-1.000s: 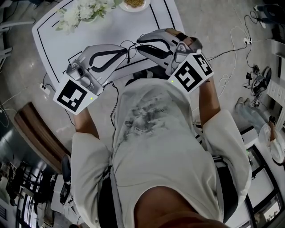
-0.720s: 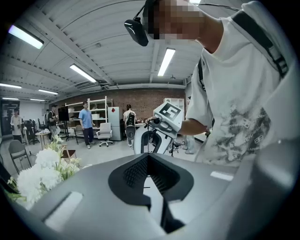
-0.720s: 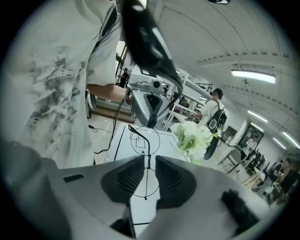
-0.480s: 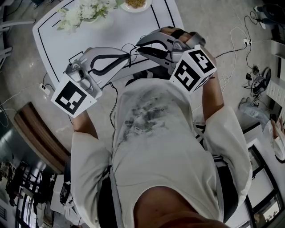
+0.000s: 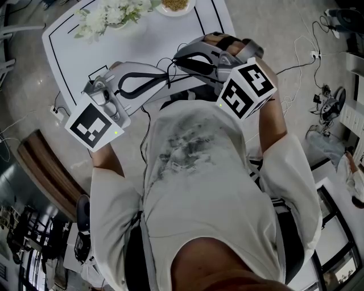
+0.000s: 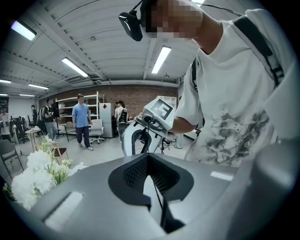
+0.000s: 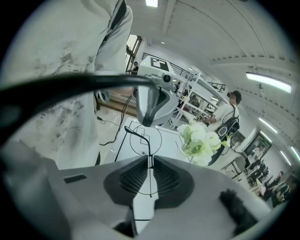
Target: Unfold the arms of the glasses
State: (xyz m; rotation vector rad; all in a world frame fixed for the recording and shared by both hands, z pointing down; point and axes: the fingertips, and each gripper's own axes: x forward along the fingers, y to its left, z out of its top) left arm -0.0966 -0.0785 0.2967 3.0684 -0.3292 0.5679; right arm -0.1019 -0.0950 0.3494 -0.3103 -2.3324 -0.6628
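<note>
Presently, the right claw [image 7: 150, 164] has rolled its marker cube outward over the last second, while the left claw [image 6: 152, 187] has barely shifted. Each is pinched on a thin black part of the glasses [image 7: 140, 135], held aloft above the near edge of the white surface [image 5: 148, 34]. Judgement: unfolding is under way. Flowers [image 5: 111, 14] stand at the far end, and cables [image 5: 296, 62] trail across the workshop floor.
</note>
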